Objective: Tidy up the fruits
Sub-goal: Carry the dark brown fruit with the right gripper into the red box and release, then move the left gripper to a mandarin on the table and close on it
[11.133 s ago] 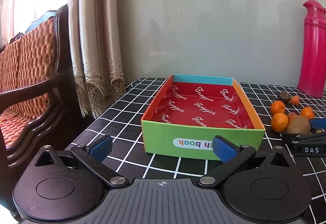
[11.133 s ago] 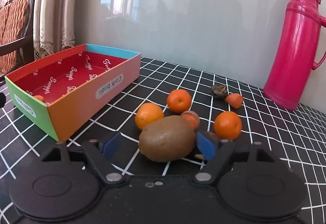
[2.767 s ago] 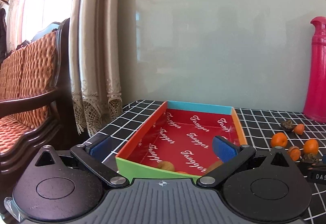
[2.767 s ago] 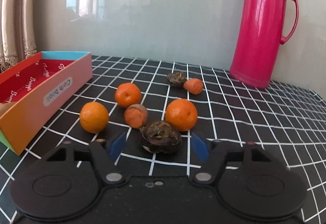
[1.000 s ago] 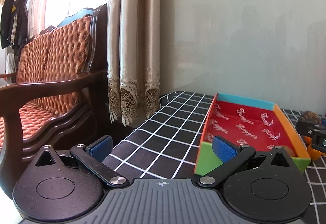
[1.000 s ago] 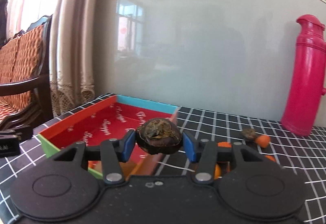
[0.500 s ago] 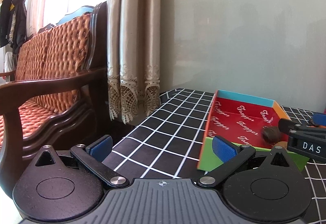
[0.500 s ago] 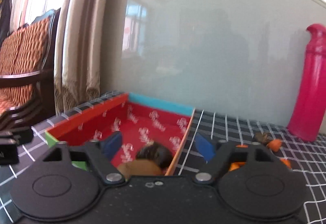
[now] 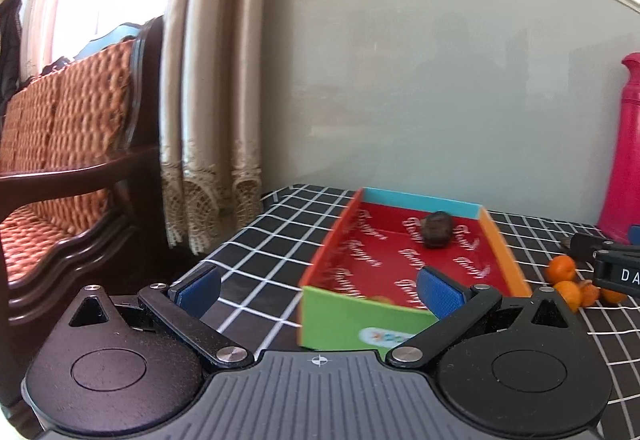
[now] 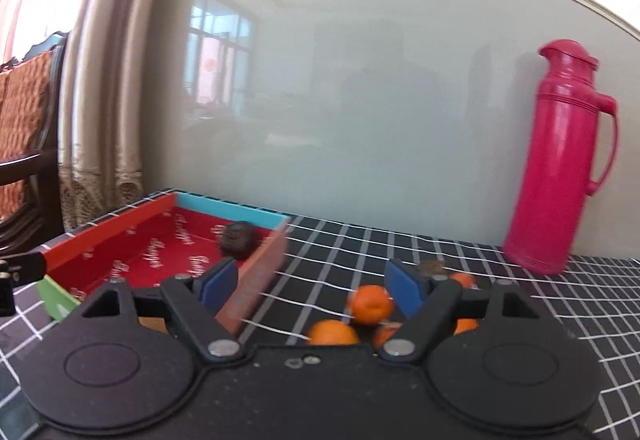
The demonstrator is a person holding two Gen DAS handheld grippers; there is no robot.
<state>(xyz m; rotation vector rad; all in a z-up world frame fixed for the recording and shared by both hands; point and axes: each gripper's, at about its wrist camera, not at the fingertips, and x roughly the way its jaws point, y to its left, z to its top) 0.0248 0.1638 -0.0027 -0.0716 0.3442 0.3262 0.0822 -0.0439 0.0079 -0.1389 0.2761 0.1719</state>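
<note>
Fruits sit in two places: a dark wrinkled fruit (image 9: 437, 229) lies loose on the red floor of the box (image 9: 332, 236), toward its far end near the blue end wall, and an orange-brown fruit barely shows above the green near wall, too hidden to identify. In the right wrist view the same dark fruit (image 10: 239, 239) rests at about 11 o'clock from the right claw (image 10: 310, 282), inside the box (image 10: 112, 232). Several oranges (image 10: 370, 305) lie on the black checked worktop (image 10: 340, 252) just beyond that claw, one between its blue pads and another lower, toward the claw's body; none is touched. The right claw stands spread with nothing gripped. The left claw (image 9: 318, 286) is likewise spread wide and empty, its right pad in front of the box's near corner. From the left view more oranges (image 9: 562, 268) cluster at 3 o'clock, beside the black tip of the right claw. A pink thermos (image 10: 560, 160) stands upright at 2 o'clock against the pale wall. Curtains (image 9: 208, 80) and a wooden armchair (image 9: 60, 144) stand off the worktop's left edge.
</note>
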